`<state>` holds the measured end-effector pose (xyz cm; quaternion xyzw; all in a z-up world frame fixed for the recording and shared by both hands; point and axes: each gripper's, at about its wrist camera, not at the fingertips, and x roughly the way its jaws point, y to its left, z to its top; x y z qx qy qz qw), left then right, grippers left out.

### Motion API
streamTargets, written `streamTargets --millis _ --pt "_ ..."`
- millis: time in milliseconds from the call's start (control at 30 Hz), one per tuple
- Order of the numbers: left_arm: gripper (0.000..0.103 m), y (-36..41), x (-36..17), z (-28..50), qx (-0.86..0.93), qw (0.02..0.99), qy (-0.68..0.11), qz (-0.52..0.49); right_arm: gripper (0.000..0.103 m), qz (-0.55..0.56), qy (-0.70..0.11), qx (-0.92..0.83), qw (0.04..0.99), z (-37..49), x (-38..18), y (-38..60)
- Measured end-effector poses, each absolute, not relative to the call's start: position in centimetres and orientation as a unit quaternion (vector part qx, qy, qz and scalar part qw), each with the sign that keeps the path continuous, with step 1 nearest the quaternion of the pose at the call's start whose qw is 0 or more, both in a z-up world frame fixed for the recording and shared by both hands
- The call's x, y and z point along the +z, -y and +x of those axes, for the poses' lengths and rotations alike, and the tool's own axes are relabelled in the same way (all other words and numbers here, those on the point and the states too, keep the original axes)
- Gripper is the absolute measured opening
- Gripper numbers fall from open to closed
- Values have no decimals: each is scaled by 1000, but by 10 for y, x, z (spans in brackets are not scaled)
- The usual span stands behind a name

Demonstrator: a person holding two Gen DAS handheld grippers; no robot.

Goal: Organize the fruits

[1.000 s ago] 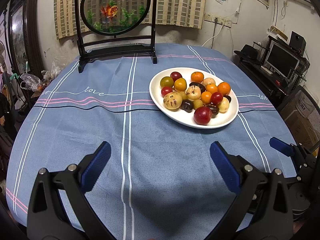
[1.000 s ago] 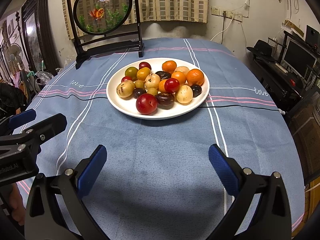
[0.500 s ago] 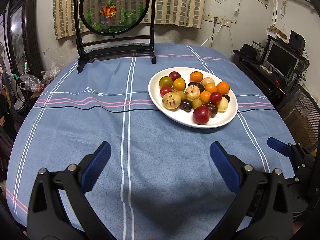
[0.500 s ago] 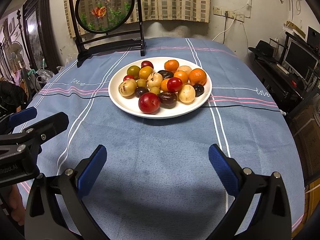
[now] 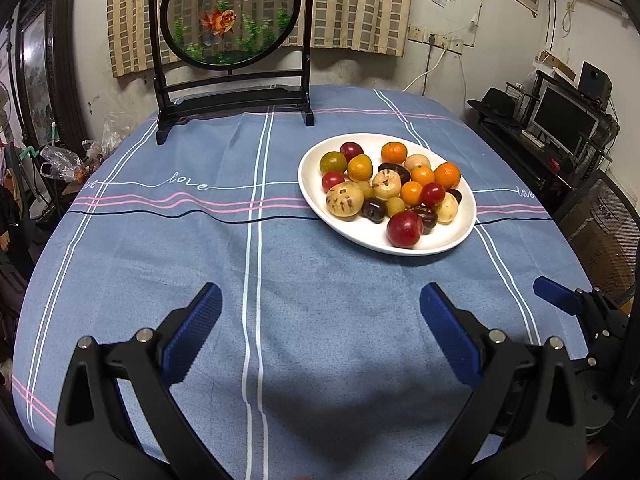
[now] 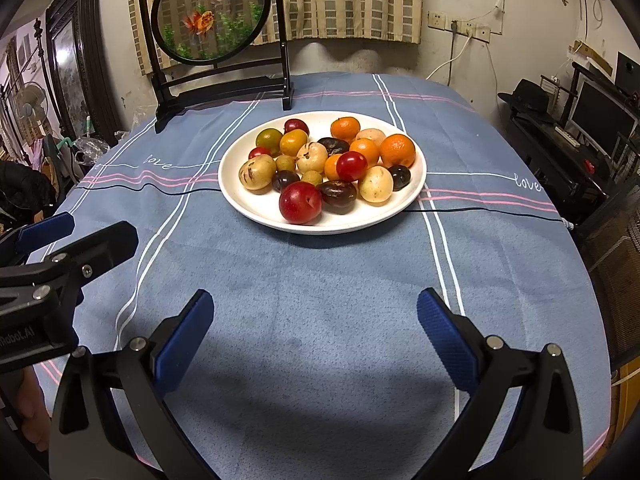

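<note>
While fruits (image 6: pixel 320 164) are lying heaped on the white plate (image 6: pixel 256 204) | left gripper (image 5: pixel 320 300) is hovering spread apart | right gripper (image 6: pixel 316 308) is hovering spread apart, both empty

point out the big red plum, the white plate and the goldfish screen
big red plum (image 6: pixel 300 203), right wrist view, front skin.
white plate (image 6: pixel 256 204), right wrist view, bare near rim.
goldfish screen (image 5: pixel 232 14), left wrist view, round panel.

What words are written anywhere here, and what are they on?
"love": white stitching on the blue striped tablecloth, left of the white oval fruit plate, and again at the right edge.
"Robot.AI" (start cut off): white print on the black left gripper body.
Wall papers and the cardboard box's print: too blurred to read.
</note>
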<state>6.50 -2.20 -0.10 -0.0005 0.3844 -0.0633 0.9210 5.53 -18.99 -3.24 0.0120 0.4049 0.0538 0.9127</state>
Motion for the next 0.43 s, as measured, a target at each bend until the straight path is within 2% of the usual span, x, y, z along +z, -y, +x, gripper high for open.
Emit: streamTargets --millis 433 --pt "101 20 -1 64 -64 920 -386 -3 102 10 -407 58 911 53 -36 187"
